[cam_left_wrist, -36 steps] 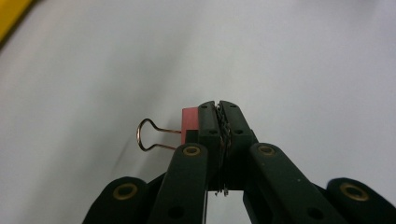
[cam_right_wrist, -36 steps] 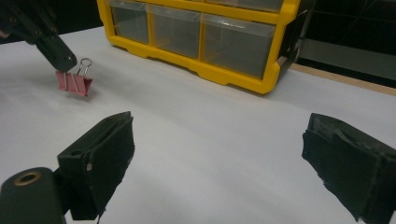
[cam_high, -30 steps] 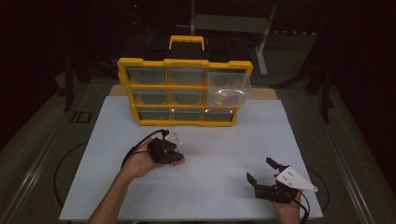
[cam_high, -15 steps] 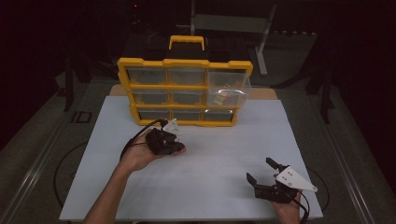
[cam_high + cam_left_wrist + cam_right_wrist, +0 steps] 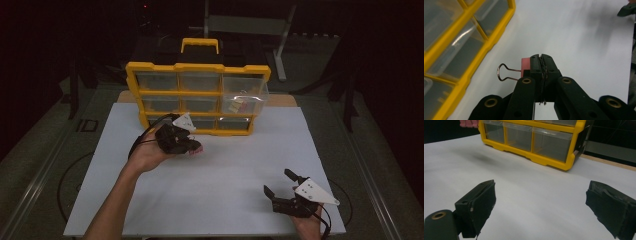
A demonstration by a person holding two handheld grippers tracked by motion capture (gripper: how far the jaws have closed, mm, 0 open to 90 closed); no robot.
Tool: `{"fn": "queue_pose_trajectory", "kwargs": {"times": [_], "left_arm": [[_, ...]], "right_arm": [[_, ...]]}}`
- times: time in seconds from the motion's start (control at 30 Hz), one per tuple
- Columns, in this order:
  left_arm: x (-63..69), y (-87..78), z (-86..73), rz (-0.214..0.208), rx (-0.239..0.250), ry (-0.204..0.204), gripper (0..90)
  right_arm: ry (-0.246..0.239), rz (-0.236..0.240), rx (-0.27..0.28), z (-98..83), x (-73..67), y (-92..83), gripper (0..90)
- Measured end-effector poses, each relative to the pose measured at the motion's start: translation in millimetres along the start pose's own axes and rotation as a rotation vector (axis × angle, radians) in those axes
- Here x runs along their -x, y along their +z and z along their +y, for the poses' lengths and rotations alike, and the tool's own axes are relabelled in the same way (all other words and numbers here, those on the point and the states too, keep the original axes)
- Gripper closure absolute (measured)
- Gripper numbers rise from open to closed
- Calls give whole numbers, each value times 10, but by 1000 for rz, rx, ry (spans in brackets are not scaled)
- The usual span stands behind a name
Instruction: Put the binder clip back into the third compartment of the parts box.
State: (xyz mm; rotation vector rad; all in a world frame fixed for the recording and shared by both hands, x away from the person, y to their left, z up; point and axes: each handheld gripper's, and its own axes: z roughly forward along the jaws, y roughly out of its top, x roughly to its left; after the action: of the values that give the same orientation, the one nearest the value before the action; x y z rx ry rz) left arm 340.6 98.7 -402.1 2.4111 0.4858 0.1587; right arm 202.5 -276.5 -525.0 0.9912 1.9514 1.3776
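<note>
Organizer (image 5: 197, 98) stands just behind left tongs (image 5: 194, 146) gripping clip (image 5: 525, 67)

Binder clip (image 5: 525, 67) body mostly hidden between left gripper (image 5: 541, 58) pads; organizer (image 5: 461, 45) cropped by frame edge.

We can read almost no writing here; the one mark we make out sits on the dark floor mat (image 5: 86, 125) left of the white tabletop (image 5: 225, 175), pale characters that look like "ID"; the yellow plastic drawer organiser (image 5: 197, 67) bears no label we can read.
</note>
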Motion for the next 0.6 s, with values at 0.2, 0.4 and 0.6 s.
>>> {"fn": "queue_pose_trajectory", "kwargs": {"times": [0.2, 0.4, 0.6], "left_arm": [[-54, -145, 161, -8, 21, 11, 897], [-115, -304, 342, -8, 46, 30, 898], [-188, -421, 483, -18, 62, 35, 898]], "right_arm": [[0, -1, 1, -1, 4, -2, 88], [0, 1, 0, 0, 2, 0, 88], [0, -1, 1, 0, 6, -3, 88]]}}
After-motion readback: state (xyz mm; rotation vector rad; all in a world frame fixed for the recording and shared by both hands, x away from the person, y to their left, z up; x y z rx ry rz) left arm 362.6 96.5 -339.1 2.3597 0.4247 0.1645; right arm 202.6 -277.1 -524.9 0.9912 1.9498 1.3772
